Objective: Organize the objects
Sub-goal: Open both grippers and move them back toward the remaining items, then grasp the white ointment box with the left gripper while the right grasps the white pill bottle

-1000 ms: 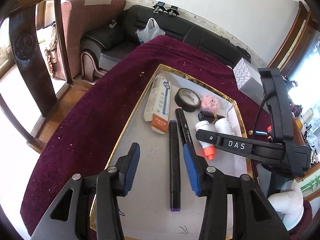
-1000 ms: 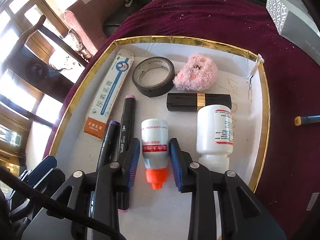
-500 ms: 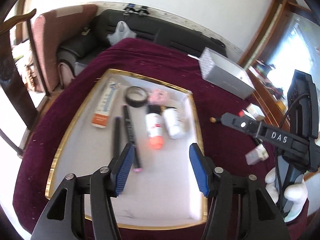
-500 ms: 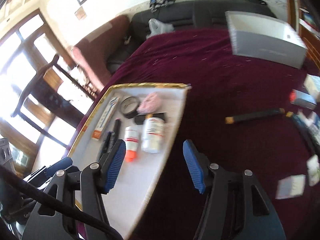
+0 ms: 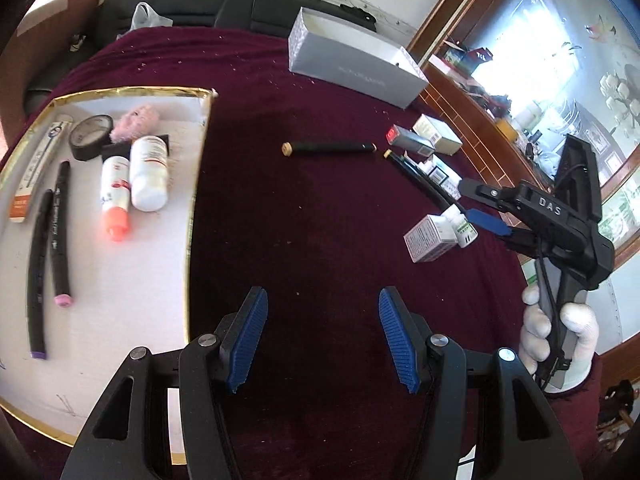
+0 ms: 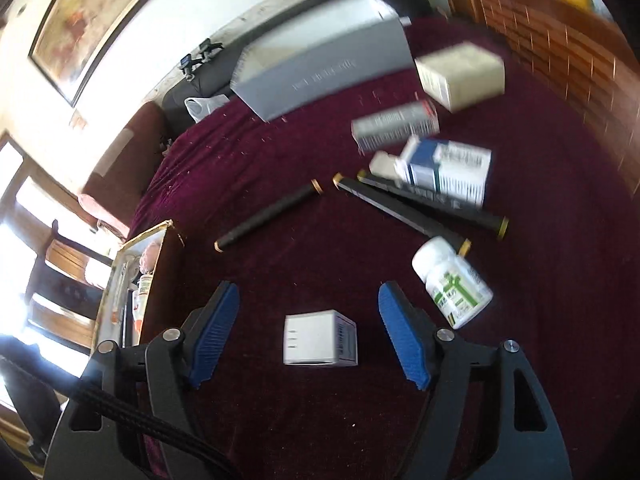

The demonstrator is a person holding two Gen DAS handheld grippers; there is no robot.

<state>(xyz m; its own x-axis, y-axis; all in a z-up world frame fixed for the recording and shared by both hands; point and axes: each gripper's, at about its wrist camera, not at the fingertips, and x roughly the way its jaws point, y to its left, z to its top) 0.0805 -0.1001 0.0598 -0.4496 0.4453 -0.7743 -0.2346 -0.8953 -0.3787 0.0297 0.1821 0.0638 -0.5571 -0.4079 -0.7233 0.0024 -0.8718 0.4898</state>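
Observation:
A gold-rimmed tray (image 5: 192, 200) lies at the left and holds an orange-capped bottle (image 5: 114, 196), a white bottle (image 5: 148, 174), two markers (image 5: 60, 232), a tape roll (image 5: 90, 136) and a pink plush (image 5: 134, 118). My left gripper (image 5: 322, 320) hangs open over bare maroon cloth beside the tray. A white-gloved hand holds my right gripper (image 6: 309, 300), whose jaws are opening. A small white box (image 6: 320, 338) lies on the cloth between its fingers, untouched by the pads. A green-labelled white bottle (image 6: 452, 284) lies just to its right.
A black stick with gold ends (image 5: 328, 148) lies mid-cloth, and two more (image 6: 400, 208) lie by several small cartons (image 6: 448, 172). A long grey box (image 5: 352, 64) stands at the back. A wooden sideboard (image 5: 500, 132) borders the right, a black sofa (image 5: 224, 8) the far side.
Both grippers swung right, away from the tray, out over the cloth. The right one opened off the orange-capped bottle, which stays in the tray. The left one widened a little.

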